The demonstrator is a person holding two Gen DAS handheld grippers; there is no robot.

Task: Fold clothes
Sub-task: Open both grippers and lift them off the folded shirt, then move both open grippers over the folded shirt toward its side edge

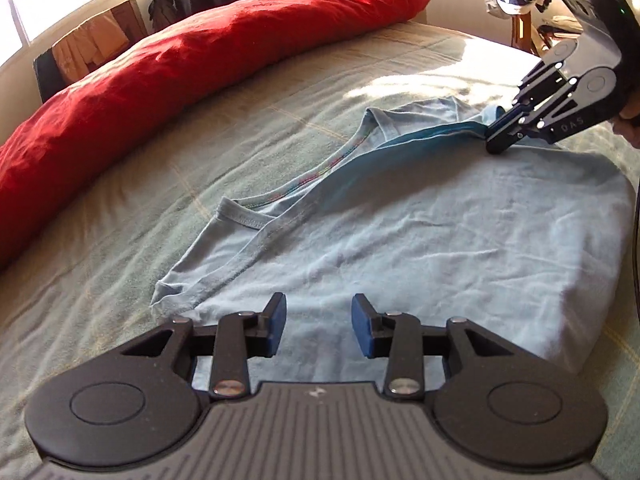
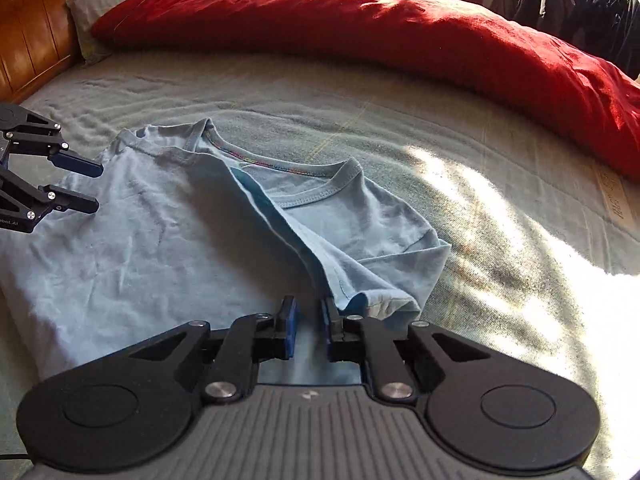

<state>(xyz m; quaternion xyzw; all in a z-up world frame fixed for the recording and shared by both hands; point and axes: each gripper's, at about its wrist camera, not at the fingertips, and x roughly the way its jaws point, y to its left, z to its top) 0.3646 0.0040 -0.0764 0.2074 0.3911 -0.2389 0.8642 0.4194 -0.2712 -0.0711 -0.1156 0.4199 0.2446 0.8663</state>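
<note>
A light blue T-shirt (image 1: pixel 400 240) (image 2: pixel 140 260) lies on the bed, one side folded over the body so that the neckline and a sleeve show beyond the fold. My left gripper (image 1: pixel 318 328) (image 2: pixel 94 186) hovers open over the shirt's flat part, with nothing between its pads. My right gripper (image 2: pixel 310 328) (image 1: pixel 494 142) is at the far end of the folded edge. Its jaws stand narrow, with the raised fabric edge running in between them.
A long red duvet (image 1: pixel 200 60) (image 2: pixel 400 40) is bunched along the far side of the green bed sheet (image 2: pixel 440 140). A wooden headboard (image 2: pixel 32 40) and grey pillow (image 2: pixel 88 12) sit at one end. Hanging clothes (image 2: pixel 580 8) line the wall.
</note>
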